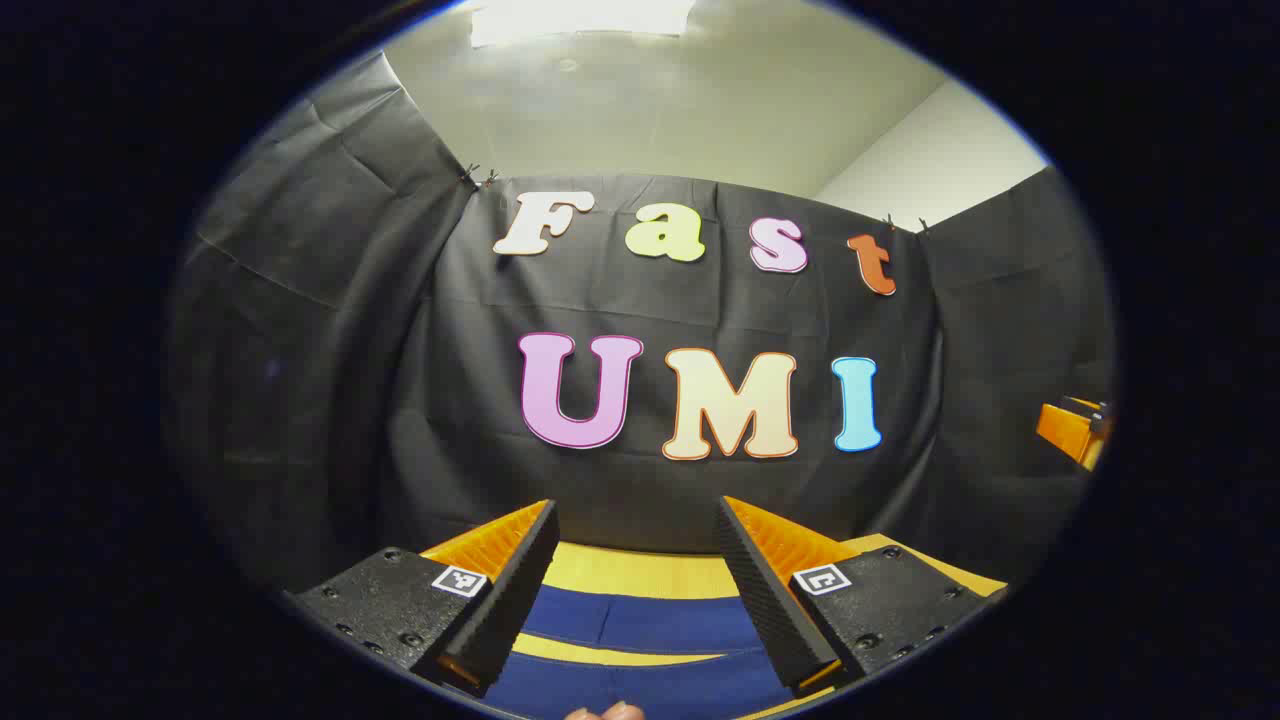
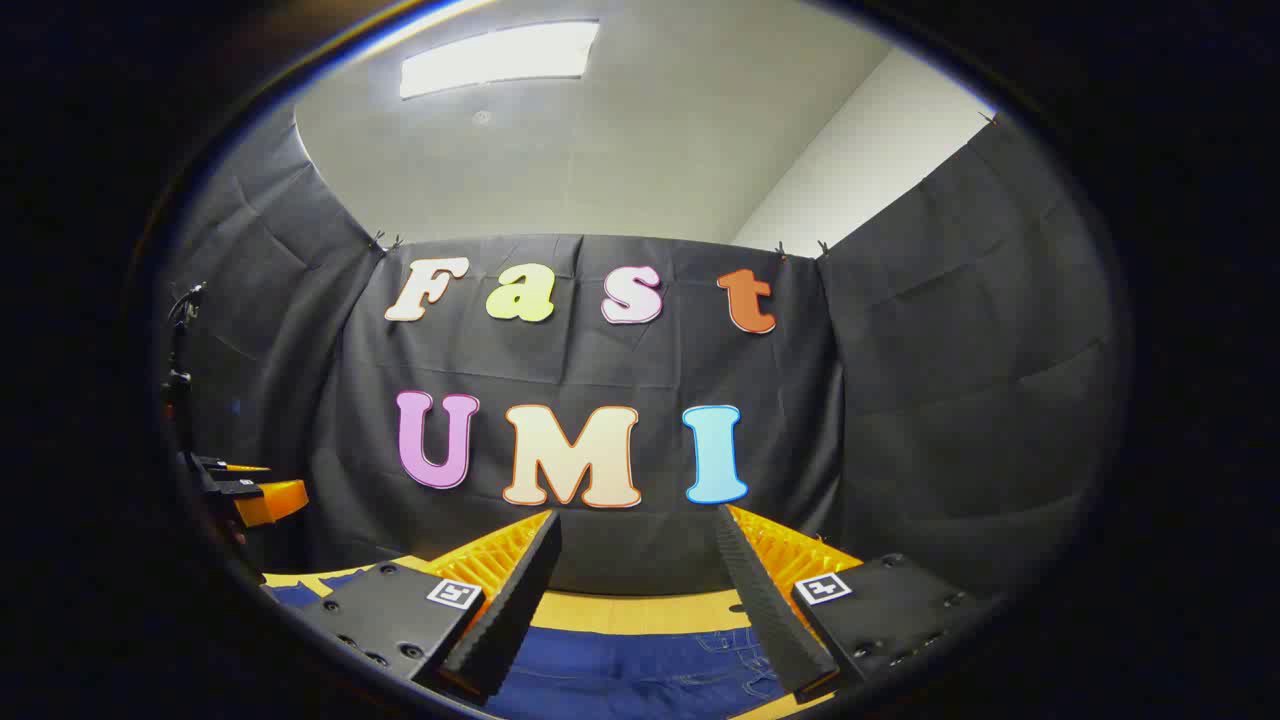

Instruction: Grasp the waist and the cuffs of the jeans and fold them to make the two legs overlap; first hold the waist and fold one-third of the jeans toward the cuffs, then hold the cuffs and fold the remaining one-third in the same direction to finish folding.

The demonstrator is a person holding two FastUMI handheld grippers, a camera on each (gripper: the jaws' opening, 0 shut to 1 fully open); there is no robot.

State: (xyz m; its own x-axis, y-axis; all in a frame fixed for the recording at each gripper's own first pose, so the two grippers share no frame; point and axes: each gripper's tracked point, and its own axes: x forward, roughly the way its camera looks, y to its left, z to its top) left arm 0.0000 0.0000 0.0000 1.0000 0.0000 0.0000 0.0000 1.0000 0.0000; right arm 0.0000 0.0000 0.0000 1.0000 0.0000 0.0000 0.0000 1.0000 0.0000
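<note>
Blue jeans (image 1: pixel 640 622) lie flat on the yellow table (image 1: pixel 640 572) just below my left gripper (image 1: pixel 636 505), which is open and holds nothing. A yellow strip of table shows between two bands of the denim. In the right gripper view, the jeans (image 2: pixel 620 668) show seam stitching, like a pocket or waist area. My right gripper (image 2: pixel 636 513) hangs open above them, nothing between its fingers. Each gripper also appears at the edge of the other's view: the right gripper (image 1: pixel 1075 428) at far right, the left gripper (image 2: pixel 250 495) at far left.
The booth's black cloth wall stands close behind the table (image 2: pixel 630 610) on three sides. A person's fingertips (image 1: pixel 600 712) peek in at the bottom of the left gripper view. A thin black stand (image 2: pixel 178 380) rises at the left.
</note>
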